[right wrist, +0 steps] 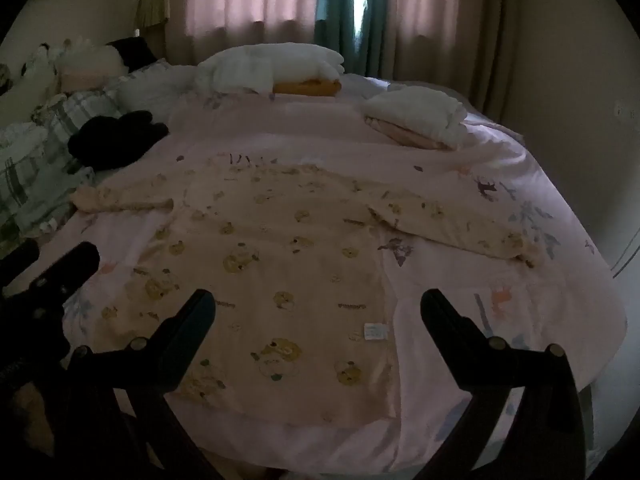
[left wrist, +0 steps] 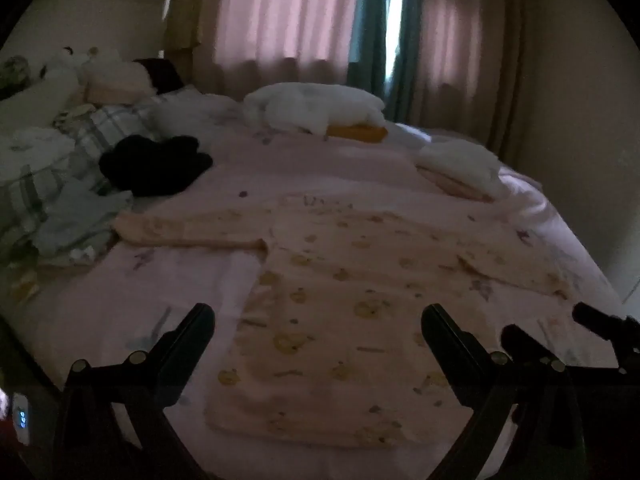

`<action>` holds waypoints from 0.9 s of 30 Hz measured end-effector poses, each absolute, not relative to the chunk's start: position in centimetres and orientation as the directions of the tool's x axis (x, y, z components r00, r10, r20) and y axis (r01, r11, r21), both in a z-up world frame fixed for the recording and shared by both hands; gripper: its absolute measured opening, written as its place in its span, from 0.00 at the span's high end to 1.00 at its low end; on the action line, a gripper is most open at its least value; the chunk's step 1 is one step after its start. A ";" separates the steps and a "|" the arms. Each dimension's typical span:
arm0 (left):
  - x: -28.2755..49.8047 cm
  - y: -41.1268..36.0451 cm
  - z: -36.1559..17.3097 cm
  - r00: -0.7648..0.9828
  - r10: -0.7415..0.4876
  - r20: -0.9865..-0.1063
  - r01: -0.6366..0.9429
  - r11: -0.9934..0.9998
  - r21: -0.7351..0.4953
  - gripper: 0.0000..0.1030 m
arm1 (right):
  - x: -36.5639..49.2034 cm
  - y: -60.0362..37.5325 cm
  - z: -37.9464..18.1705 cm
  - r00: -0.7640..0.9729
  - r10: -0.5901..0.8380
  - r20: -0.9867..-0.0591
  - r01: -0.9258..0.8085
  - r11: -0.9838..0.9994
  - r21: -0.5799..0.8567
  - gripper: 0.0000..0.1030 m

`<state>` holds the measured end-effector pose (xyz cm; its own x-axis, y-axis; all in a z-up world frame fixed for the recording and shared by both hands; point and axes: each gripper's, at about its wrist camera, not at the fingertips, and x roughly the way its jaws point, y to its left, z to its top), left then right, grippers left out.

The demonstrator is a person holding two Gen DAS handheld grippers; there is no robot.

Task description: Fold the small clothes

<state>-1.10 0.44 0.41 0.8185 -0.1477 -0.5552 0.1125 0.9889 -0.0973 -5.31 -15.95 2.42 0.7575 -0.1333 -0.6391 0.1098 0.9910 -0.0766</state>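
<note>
Covering the bed [left wrist: 320,168], a pink sheet carries the shirt [left wrist: 344,320], spread flat before both grippers, left [left wrist: 318,322] and right [right wrist: 318,306], jaws wide and empty. Folded piles [left wrist: 460,168], black cloth [left wrist: 156,168] lie beyond. Only the right view shows a label [right wrist: 376,331].

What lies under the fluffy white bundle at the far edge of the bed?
A yellow folded item pokes out from beneath the fluffy white bundle; how far it extends underneath is hidden. Both rest on the pink printed bedsheet.

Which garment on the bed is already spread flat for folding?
The pink bear-print top, lying open right under both grippers with its sleeves out. The black garment at far left is bunched, and the white pile at far right is already stacked.
</note>
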 end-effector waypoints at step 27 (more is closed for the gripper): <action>-2.4 -0.8 1.7 0.867 -0.073 -0.494 0.088 0.996 0.008 0.00 | -6.0 -15.9 2.9 0.775 -0.168 -0.610 0.137 0.986 -0.097 0.00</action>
<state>-2.40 -0.78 1.68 0.8665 -0.0730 -0.4938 0.0883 0.9961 0.0077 -5.98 -15.94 2.88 0.7747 -0.1681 -0.6096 0.1373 0.9857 -0.0973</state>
